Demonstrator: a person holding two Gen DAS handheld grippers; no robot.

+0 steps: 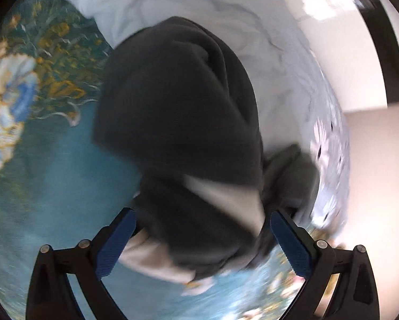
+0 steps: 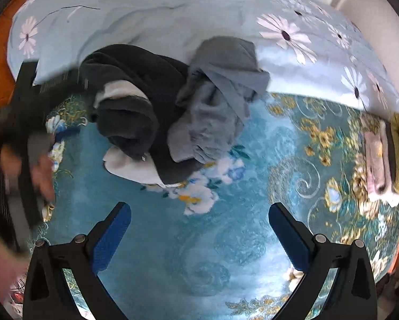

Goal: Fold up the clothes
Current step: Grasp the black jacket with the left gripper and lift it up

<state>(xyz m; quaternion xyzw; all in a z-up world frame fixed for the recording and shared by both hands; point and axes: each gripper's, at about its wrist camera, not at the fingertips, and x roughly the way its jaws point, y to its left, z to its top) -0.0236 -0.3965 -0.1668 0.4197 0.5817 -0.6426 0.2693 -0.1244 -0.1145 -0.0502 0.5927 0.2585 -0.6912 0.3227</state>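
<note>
A crumpled dark garment with white parts (image 1: 178,112) lies on the teal floral bedspread (image 1: 52,176). My left gripper (image 1: 202,216) is open, its blue pads on either side of the garment's near edge, close over it. In the right wrist view the same dark garment (image 2: 135,101) lies heaped beside a grey garment (image 2: 215,101). My right gripper (image 2: 199,213) is open and empty, above bare bedspread (image 2: 199,240) short of the pile. The left gripper's black body and the hand on it (image 2: 26,133) show blurred at the left edge.
A pale blue quilt with white daisies (image 2: 172,13) is bunched behind the clothes. Folded olive and pink items (image 2: 386,160) lie at the right edge of the bed. A white wall and dark frame (image 1: 386,53) stand to the right in the left wrist view.
</note>
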